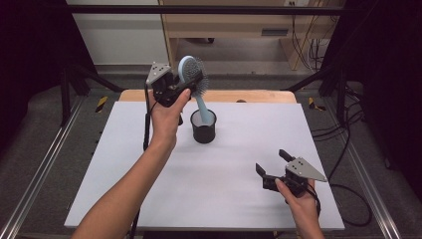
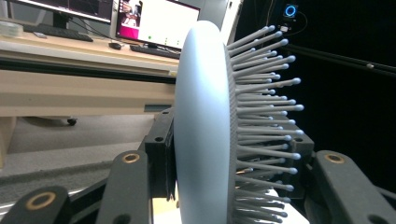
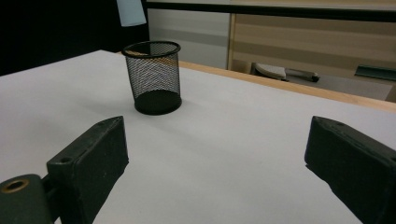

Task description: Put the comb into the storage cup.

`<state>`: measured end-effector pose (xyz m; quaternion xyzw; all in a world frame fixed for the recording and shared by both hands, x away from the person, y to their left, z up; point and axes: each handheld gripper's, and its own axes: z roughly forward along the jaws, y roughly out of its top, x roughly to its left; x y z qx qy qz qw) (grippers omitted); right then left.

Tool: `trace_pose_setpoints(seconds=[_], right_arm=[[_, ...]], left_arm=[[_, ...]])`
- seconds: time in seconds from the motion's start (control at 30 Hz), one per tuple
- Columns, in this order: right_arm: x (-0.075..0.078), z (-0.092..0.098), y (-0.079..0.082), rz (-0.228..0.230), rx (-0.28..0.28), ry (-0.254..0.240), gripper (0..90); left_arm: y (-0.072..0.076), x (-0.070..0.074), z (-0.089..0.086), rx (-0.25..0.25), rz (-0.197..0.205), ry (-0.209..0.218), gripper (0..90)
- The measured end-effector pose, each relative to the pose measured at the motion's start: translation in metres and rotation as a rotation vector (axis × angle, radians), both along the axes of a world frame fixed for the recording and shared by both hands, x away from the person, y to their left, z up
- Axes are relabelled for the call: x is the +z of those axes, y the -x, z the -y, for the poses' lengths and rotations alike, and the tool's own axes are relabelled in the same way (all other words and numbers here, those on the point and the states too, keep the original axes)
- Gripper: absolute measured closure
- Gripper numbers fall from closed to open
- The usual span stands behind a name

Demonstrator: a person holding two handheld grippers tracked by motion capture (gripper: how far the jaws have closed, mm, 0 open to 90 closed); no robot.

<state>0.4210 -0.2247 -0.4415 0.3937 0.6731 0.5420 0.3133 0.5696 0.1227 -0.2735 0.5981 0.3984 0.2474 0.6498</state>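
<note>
Left gripper (image 1: 180, 83) is raised above the far part of the table (image 1: 149, 189), clamped on the head of a pale blue hairbrush (image 1: 191, 74). In the left gripper view the brush head (image 2: 203, 130) stands on edge between the two black jaws: its smooth back presses against the left pad, the bristles (image 2: 266, 107) point right and meet the right pad. Jaws stand about halfway closed, stopped by the width of the head.

In the high view the brush hangs handle-down. The handle slants toward a black mesh cup (image 1: 203, 126), its lower end at the cup's rim; whether the tip is inside or just above, cannot tell. In the right gripper view the handle end (image 3: 130, 11) shows above the cup (image 3: 153, 77), clear of the rim.

Cup stands upright on the white table top, toward the far middle, just beside the left hand (image 1: 166, 117).

Right gripper (image 1: 272, 167) is low over the near right part of the table, well apart from cup and brush. Jaws spread wide, nothing between them, bare table showing in the gap. Right hand (image 1: 298, 196) grips its body from behind.
</note>
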Motion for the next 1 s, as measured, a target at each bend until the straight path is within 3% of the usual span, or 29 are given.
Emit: trace_pose_setpoints(seconds=[0.07,0.2,0.4,0.5,1.0], right_arm=[[-0.006,0.0,-0.001,-0.014,-0.006,-0.019,6.6],[-0.008,0.0,0.0,-0.007,-0.001,0.002,6.1],[-0.008,0.0,0.0,-0.01,-0.007,-0.009,5.6],[-0.007,0.001,-0.001,0.003,-0.006,0.019,5.6],[-0.008,0.001,-0.003,-0.007,-0.008,0.014,5.8]], left_arm=[[-0.004,0.0,0.001,0.006,0.002,-0.003,50.4],[-0.009,0.001,-0.001,0.018,0.007,0.004,50.4],[-0.015,0.002,-0.007,0.047,0.012,0.02,50.4],[-0.019,0.003,-0.009,0.06,0.023,0.004,50.4],[-0.029,-0.002,-0.009,0.071,0.018,-0.003,50.4]])
